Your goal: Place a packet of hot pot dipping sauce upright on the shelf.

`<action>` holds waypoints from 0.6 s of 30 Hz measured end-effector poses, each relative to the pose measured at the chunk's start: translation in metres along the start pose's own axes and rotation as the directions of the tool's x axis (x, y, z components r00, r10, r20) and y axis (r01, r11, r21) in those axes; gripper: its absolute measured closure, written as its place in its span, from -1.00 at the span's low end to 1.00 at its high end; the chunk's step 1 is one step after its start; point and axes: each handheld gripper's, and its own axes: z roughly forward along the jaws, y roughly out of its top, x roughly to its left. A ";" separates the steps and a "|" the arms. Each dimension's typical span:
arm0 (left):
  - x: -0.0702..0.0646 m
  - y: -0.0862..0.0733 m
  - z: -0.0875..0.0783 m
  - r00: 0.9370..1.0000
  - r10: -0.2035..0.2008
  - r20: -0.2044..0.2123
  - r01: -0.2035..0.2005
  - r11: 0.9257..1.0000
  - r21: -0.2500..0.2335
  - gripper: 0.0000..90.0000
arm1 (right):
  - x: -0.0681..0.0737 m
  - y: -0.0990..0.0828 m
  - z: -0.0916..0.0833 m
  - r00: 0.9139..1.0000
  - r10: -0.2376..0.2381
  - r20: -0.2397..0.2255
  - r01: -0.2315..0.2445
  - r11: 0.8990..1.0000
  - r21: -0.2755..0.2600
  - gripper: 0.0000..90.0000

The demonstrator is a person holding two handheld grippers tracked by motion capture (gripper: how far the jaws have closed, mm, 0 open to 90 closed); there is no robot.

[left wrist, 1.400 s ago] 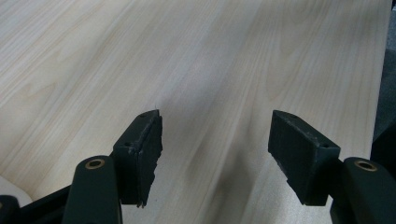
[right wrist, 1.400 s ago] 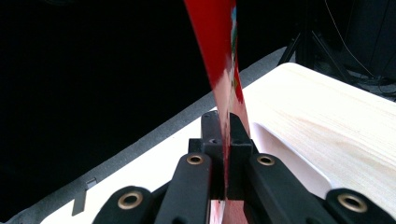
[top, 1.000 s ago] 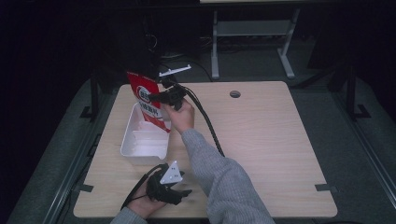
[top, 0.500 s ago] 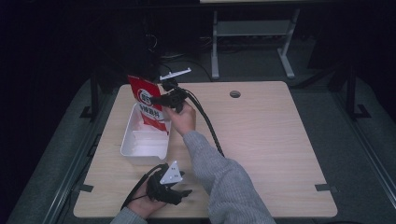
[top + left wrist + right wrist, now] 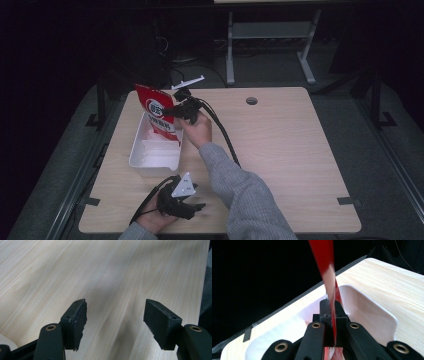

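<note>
Jaws of right gripper [image 5: 331, 315] clenching red pouch [image 5: 159, 112] edge-on above white tray [image 5: 150, 159]; pouch seeming light, limp, slippery. Left gripper [image 5: 116, 322] resting released on worktop [image 5: 125, 270].

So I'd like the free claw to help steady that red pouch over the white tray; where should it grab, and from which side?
Grip the red pouch by a flat edge away from the right claw, which is shut on it. It hangs thin and upright above the white tray, so probably come level from the near side, jaws straddling the flat faces. The left claw rests open over the table.
</note>
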 end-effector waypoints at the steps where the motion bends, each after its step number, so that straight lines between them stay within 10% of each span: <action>1: 0.000 0.000 0.000 1.000 0.000 0.000 0.000 1.000 0.000 -0.24 | 0.000 0.000 0.000 1.000 -0.002 0.000 0.002 1.000 0.001 0.98; 18: 0.000 0.000 -0.001 1.000 0.000 -0.002 0.000 1.000 0.000 -0.24 | -0.001 -0.002 -0.005 1.000 -0.010 0.029 0.009 1.000 0.030 0.98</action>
